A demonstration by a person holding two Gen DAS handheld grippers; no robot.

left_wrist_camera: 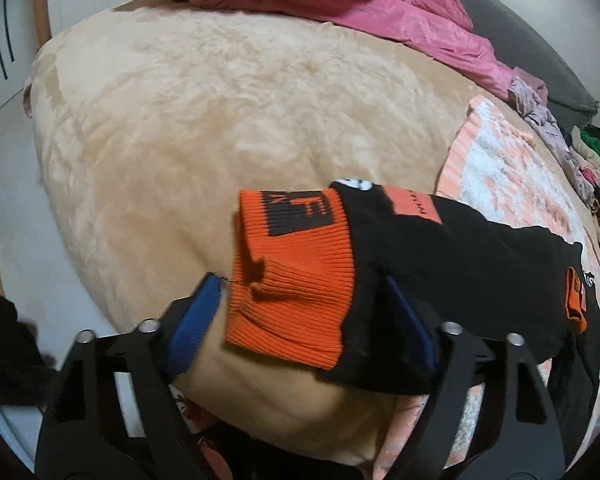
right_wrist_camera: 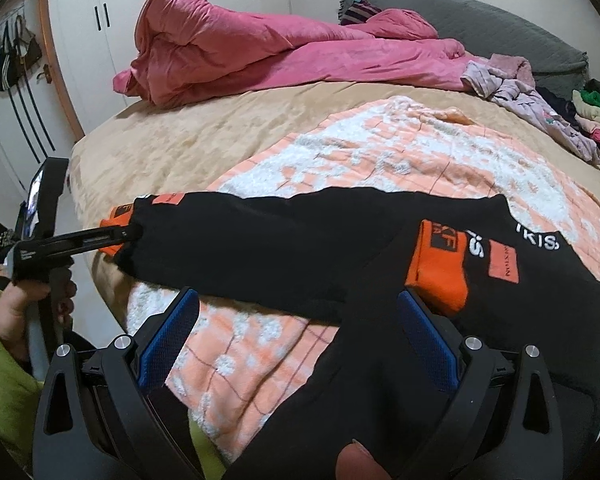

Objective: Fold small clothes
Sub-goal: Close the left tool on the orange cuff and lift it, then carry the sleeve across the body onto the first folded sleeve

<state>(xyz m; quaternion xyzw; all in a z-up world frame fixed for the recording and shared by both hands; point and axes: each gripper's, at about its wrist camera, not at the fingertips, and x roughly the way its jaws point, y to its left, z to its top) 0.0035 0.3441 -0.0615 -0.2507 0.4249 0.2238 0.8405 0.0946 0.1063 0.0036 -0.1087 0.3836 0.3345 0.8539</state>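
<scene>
A small black garment (right_wrist_camera: 284,248) with orange ribbed cuffs lies across a peach-and-white towel (right_wrist_camera: 380,160) on the bed. In the left wrist view my left gripper (left_wrist_camera: 300,308) stands open, its blue pads either side of one orange cuff (left_wrist_camera: 296,280) and the black sleeve (left_wrist_camera: 460,264). The right wrist view shows the left gripper (right_wrist_camera: 128,236) at that sleeve's end. My right gripper (right_wrist_camera: 296,320) is open, with black fabric lying between its fingers and a second orange cuff (right_wrist_camera: 440,276) just beyond the right pad (right_wrist_camera: 428,340).
The bed has a beige plush cover (left_wrist_camera: 220,120). A pink duvet (right_wrist_camera: 240,52) is bunched at the far side. A pile of loose clothes (right_wrist_camera: 540,108) lies at the far right by a grey headboard (right_wrist_camera: 480,28). White wardrobes (right_wrist_camera: 88,40) stand behind.
</scene>
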